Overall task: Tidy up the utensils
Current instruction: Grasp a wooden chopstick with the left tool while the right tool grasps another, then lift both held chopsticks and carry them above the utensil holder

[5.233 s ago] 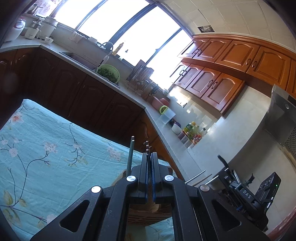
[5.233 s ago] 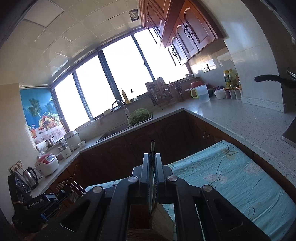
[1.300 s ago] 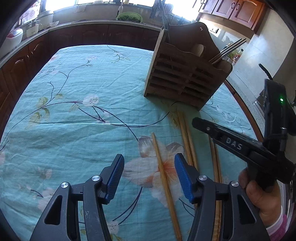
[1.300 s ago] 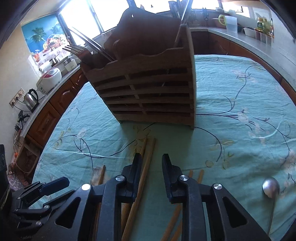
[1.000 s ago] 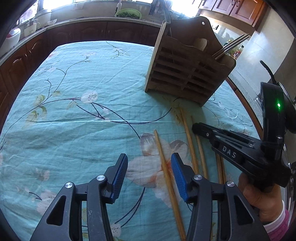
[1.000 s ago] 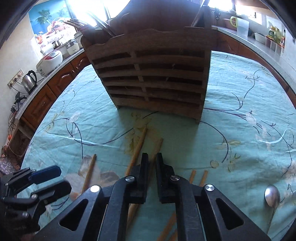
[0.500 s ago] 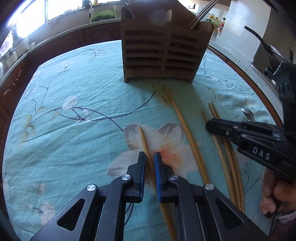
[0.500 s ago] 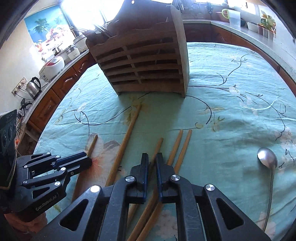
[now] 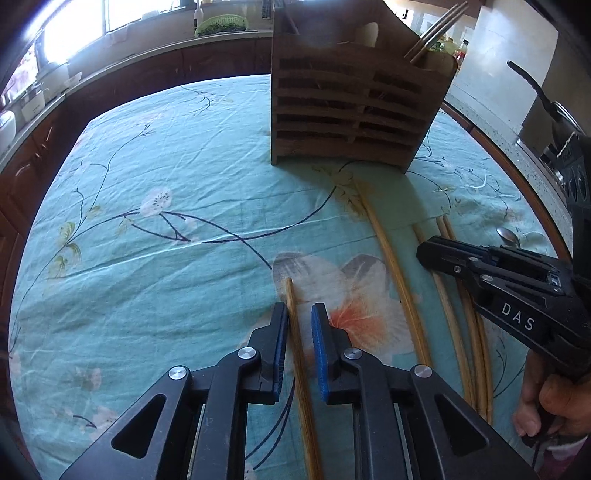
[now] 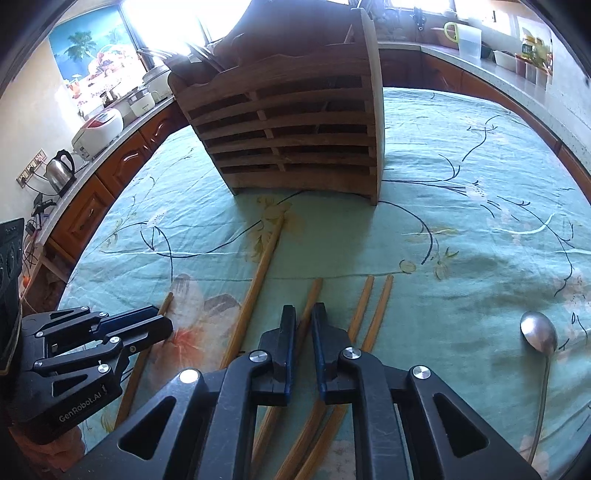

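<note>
A wooden slatted utensil holder [image 9: 354, 107] stands on the teal floral tablecloth; it also shows in the right wrist view [image 10: 291, 136]. Several bamboo chopsticks lie in front of it. My left gripper [image 9: 298, 321] straddles one chopstick [image 9: 295, 332]; its blue pads stand a little apart on either side of the stick, not clamped. My right gripper [image 10: 303, 325] has its jaws closed narrowly around another chopstick [image 10: 308, 314], low over the cloth. A long chopstick [image 10: 255, 280] lies between the two grippers. The right gripper [image 9: 491, 280] shows in the left wrist view, the left gripper [image 10: 110, 332] in the right.
A metal spoon [image 10: 541, 350] lies on the cloth at the right. Two more chopsticks [image 10: 373, 310] lie just right of my right gripper. Chopsticks stick out of the holder's top [image 9: 436, 29]. Kitchen counters with a kettle [image 10: 61, 170] and rice cooker [image 10: 99, 129] ring the table.
Both grippers came down from the holder to the cloth. The left jaws narrowed around a chopstick, then parted slightly. The right jaws narrowed onto another chopstick and shifted right.
</note>
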A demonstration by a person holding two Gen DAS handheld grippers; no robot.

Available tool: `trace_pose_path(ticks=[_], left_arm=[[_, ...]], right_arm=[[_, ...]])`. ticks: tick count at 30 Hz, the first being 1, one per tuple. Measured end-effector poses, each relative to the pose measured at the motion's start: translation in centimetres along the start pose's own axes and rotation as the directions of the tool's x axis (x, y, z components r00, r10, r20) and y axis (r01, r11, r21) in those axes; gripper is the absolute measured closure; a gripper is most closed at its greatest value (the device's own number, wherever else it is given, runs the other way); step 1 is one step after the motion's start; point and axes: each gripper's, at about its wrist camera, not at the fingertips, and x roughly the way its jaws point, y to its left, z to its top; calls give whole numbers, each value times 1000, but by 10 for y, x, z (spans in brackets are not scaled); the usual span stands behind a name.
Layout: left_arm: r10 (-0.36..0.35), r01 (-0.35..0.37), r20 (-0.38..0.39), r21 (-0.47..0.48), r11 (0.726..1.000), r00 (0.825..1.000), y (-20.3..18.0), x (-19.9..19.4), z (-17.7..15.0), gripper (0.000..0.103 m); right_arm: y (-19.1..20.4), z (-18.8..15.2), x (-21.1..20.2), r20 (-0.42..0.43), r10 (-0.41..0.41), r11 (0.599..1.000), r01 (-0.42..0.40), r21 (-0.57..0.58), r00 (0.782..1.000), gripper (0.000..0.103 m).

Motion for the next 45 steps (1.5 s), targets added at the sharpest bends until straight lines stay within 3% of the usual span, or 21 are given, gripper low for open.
trace_pose_path(ticks=[1,6,13,16,21,30,45], left_arm=[[10,-10,5,4,1000,1000,-1,1,0,98],[-28,29,7,-33,999,1000,7,-2,0,100],[-119,132,134,-91,987,984,24,-63,-5,100],[-156,179,197,-102,979,968,32,-94,-10,100],[-198,234,278,-103,967,940,44,-138,-28,100],[-231,284,370,-95,954,900,59,-190,-47,100],[-217,286,437,-96,953,873,61,-203,-32,100]], right_arm=[[2,0,1,0,-6,1000,6,-9,1000,92],[0,1,0,-6,6,1000,-6,12,1000,96],[3,-4,-43,79,112,992,-116,53,991,97],[7,-5,-77,149,141,988,-149,43,979,97],[16,-7,-136,280,204,976,-215,9,938,98],[18,-1,-204,432,214,974,-223,-30,876,98],[17,18,-217,480,199,978,-206,-40,854,98]])
